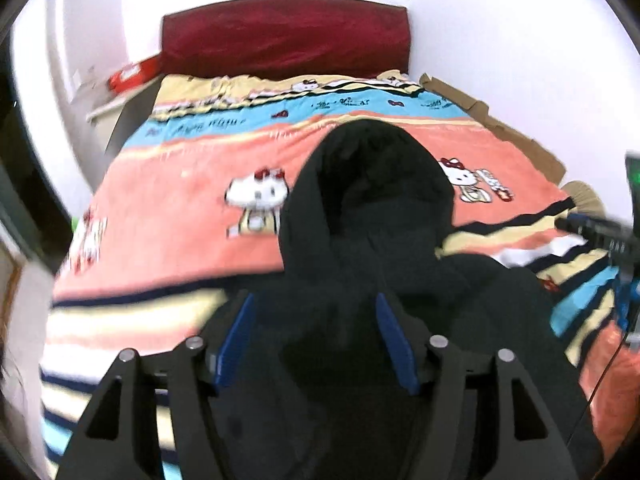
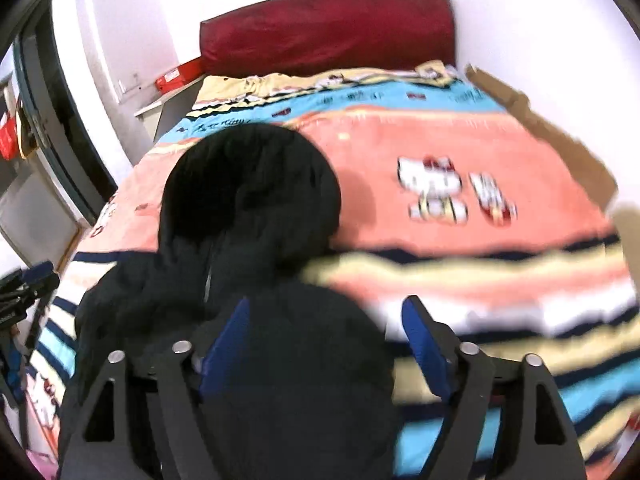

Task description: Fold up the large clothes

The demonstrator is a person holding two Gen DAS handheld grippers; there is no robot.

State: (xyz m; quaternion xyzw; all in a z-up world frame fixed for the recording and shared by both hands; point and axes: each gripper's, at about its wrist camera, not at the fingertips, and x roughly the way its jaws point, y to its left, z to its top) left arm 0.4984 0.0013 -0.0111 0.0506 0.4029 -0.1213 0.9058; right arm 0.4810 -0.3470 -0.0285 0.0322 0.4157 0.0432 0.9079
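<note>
Black hooded jacket (image 1: 368, 200) lies on the bed, on the striped cartoon-cat blanket (image 1: 168, 208), its hood pointing toward the dark red headboard (image 1: 284, 36) and its body bunched at the near end.

Going left to right in our left wrist view, we see a red box (image 1: 132, 74) on a pale ledge beside the bed, then the blanket's pink band, then the jacket filling the middle. Our left gripper (image 1: 316, 312) sits over the jacket's body with its blue fingers (image 1: 236, 340) spread wide apart; dark cloth lies between them, but the fingers are not pressed onto it. At the far right edge the other tool shows as a blurred dark shape.

In our right wrist view, a dark doorway stands at the left, then the jacket (image 2: 248, 208), then open blanket with brown cardboard (image 2: 560, 136) along the far side of the bed. Our right gripper (image 2: 326, 320) has its jaws wide apart too, the left finger over black cloth, the right finger (image 2: 424, 344) over the stripes.
</note>
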